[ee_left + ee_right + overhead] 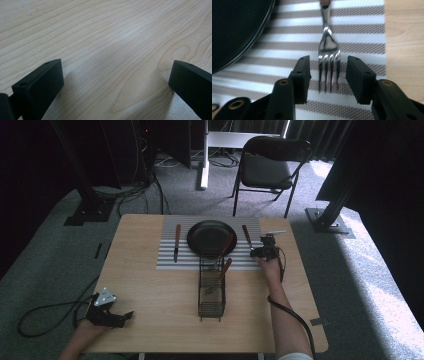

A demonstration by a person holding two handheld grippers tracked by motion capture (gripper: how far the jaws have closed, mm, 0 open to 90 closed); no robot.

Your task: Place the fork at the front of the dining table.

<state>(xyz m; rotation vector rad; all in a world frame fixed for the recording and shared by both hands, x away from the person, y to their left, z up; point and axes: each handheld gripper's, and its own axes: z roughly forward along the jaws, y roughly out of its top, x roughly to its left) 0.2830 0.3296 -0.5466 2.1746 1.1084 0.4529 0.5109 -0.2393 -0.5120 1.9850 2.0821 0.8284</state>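
- R gripper (328, 75): jaws apart, either side of fork (328, 62) tines, not clamped; fork on striped placemat (362, 37), upper centre of right gripper view.
- L gripper (107, 312): jaws wide apart over bare table (105, 50), lower left of high view.

A steel fork (328, 57) lies flat on the striped placemat (362, 35), apparently wooden-handled, beside the black plate (237, 30).

Dim room, sunlit carpet (370, 265) at right, glare on fork (327, 50), blurred foreground
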